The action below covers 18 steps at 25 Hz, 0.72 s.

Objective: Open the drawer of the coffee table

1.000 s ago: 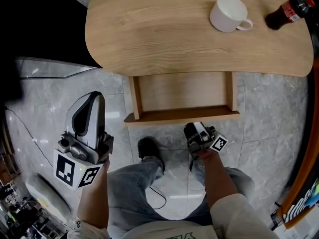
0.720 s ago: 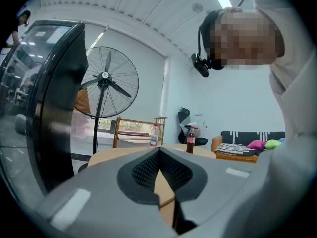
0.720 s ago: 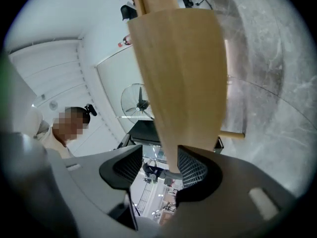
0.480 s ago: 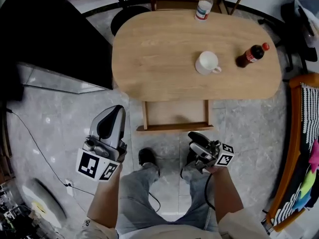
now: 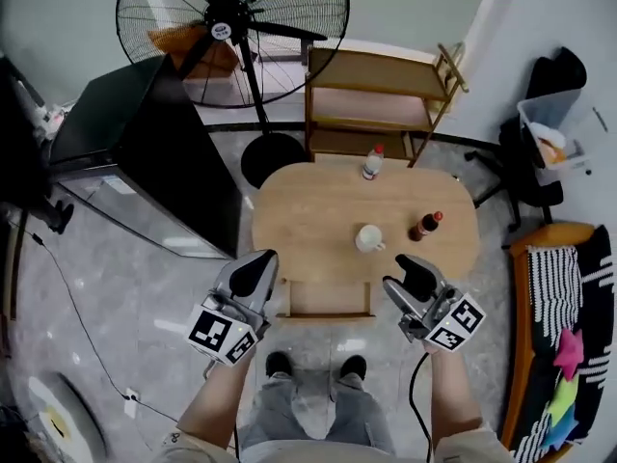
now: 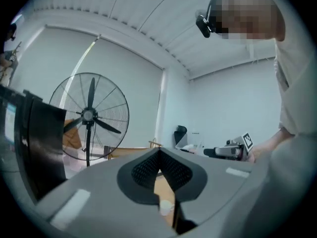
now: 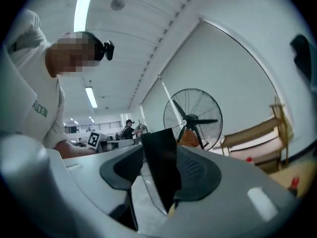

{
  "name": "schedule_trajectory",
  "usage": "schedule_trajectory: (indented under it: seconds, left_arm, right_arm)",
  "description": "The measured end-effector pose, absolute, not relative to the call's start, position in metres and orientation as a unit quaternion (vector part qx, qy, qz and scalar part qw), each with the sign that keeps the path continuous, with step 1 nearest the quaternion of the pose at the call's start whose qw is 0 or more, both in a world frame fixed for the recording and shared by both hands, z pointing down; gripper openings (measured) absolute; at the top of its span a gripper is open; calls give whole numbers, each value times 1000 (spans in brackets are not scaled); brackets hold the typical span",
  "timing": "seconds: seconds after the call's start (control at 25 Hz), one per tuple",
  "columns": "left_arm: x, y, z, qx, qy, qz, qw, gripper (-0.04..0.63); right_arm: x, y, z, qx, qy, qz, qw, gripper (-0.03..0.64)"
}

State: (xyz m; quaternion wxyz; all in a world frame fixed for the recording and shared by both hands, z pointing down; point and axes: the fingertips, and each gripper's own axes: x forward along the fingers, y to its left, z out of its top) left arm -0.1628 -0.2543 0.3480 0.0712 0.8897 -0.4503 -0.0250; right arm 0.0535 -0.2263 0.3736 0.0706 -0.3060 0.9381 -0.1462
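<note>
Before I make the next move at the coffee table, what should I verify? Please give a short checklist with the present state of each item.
1. Drawer pulled out from under the table: ok.
2. Nothing lying in the drawer: ok, only bare wood shows.
3. Cup, dark bottle and clear bottle upright on the table: ok.
4. Left hand-held gripper empty: ok, jaws together.
5. Right hand-held gripper empty: ok, jaws apart, nothing between them.
6. Both grippers away from the drawer: ok, they touch nothing.

Two bottles (image 5: 372, 162) (image 5: 427, 226), one cup (image 5: 368, 238), one fan (image 5: 231, 27)
</note>
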Motion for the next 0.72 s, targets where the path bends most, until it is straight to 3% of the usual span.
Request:
schedule_trajectory:
  seconds: [0.28,0.4,0.68,0.72]
  left_arm:
    - [-155,-248,207,896,-439,-54,19,-2]
    - [-152,-242,165,897,-439,-62,-3,-2]
    - [-144,-230,129,898,-434,-70,-17,-2]
    - [-143,-229,127,899,-433,-69,-18,-2]
  right_arm:
    - [69,-224,191,-414,910,26,-16,202]
    - [74,-213,150,-432,901,43,-9,196]
    - [75,-200,122,-457,889,42,3,5]
    - [74,-200,123,-458,888,38,2,5]
